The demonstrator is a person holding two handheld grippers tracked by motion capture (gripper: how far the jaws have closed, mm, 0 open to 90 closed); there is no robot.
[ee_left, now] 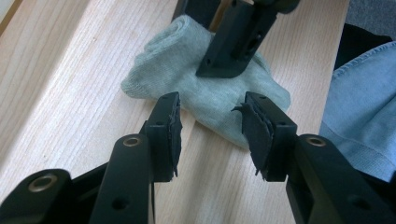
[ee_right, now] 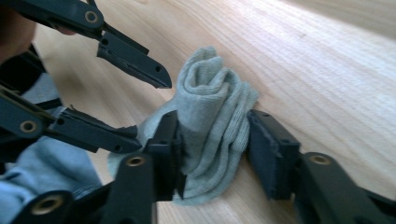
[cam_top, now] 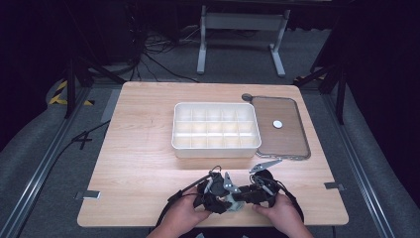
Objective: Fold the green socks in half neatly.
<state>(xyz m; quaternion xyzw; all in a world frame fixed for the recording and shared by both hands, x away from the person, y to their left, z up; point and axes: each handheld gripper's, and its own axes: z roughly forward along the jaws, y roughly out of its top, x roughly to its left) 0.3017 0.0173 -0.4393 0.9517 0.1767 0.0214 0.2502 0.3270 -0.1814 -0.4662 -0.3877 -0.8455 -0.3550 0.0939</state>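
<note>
Your right gripper (ee_right: pixel 212 144) fingers pinching rolled grey sock (ee_right: pixel 212 116) on bench (ee_right: pixel 303 60); left gripper (ee_left: pixel 210 128) fingers spread, sock at 12 o'clock

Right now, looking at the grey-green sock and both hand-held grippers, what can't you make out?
- Rolled grey-green knit sock, high view: too small, hidden under both hand-held grippers.
- Sock's near end, right gripper view: behind the right hand-held gripper; its pads touch the sock, but firm clamping is unclear.
- Sock's far side, left gripper view: covered by a black jaw; the left hand-held gripper stands open, short of it.
</note>
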